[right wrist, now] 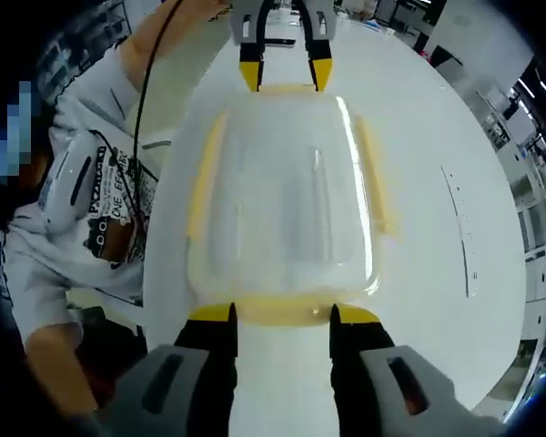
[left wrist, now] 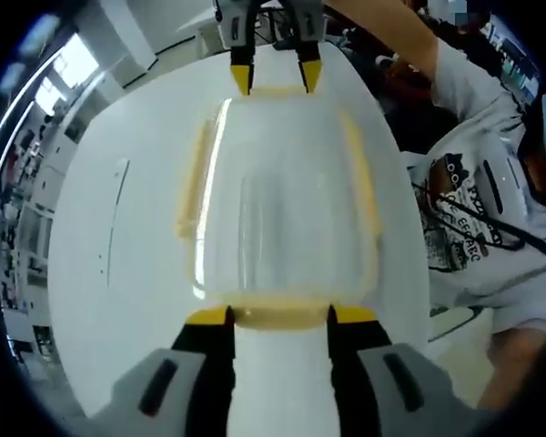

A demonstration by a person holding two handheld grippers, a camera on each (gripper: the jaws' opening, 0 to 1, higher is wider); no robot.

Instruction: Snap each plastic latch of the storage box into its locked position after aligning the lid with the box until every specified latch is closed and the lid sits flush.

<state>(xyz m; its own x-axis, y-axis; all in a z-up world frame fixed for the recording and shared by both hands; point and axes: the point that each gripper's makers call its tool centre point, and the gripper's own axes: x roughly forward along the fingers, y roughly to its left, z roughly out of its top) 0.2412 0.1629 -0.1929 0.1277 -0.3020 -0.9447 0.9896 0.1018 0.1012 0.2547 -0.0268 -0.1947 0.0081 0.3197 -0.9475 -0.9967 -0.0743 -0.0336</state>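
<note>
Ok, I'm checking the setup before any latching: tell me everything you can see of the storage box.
The storage box is clear, glossy plastic with a rounded rectangular lid on top and pale yellow latches along its long sides and both ends. It sits on the white table. The left gripper and right gripper stand at opposite ends, jaws open astride the end latches; whether they touch or the latches are locked cannot be told.

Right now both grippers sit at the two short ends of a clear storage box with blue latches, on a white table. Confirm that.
Not quite: the latches are yellow, not blue, as the right gripper view shows plainly. The rest holds: the left gripper and the right gripper sit at opposite short ends of the clear storage box, which rests on the white table.
</note>
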